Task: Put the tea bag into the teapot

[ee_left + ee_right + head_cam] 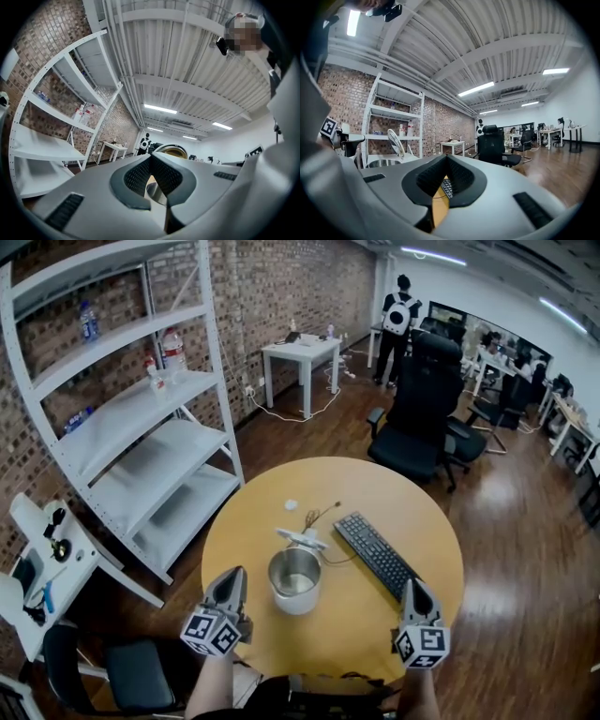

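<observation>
A steel teapot stands on the round yellow table with its lid tipped up at the far rim. A small white thing, maybe the tea bag, lies on the table beyond the pot. My left gripper hovers just left of the pot, jaws shut with nothing between them. My right gripper is near the table's front right edge, also shut and empty. The right gripper view shows the pot and its raised lid off to the left.
A black keyboard lies right of the pot, with thin wires behind it. A white shelf rack stands at the left and a black office chair beyond the table. A person stands far back by a white desk.
</observation>
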Tool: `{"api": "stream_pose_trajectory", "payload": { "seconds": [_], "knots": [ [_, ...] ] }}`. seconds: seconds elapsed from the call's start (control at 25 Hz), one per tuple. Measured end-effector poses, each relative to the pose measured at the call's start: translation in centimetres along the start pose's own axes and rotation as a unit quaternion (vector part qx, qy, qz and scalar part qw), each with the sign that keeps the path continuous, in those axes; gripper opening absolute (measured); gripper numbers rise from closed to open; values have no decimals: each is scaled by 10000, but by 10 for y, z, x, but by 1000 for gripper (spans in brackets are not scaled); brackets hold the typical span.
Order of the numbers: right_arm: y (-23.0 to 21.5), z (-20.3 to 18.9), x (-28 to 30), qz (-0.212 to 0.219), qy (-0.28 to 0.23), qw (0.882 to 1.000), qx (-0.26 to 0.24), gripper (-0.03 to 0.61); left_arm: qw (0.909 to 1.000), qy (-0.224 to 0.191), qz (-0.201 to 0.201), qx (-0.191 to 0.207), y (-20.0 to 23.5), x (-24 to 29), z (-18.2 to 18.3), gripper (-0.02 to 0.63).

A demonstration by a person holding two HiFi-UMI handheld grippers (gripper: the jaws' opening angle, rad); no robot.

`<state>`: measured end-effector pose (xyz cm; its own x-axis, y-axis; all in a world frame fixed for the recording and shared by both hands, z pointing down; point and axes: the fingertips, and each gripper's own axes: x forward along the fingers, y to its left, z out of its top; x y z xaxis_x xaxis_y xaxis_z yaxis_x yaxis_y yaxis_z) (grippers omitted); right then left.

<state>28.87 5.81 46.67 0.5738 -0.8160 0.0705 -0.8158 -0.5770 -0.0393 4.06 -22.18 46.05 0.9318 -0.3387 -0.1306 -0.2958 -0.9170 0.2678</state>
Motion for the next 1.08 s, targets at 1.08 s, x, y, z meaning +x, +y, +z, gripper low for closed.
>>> {"api": "stream_pose_trajectory", "payload": {
  "seconds": [1.08],
  "knots": [
    [3, -6, 7, 101, 59, 9992, 384, 9, 9997, 170, 139, 69, 15, -14, -3, -6]
  ]
}}
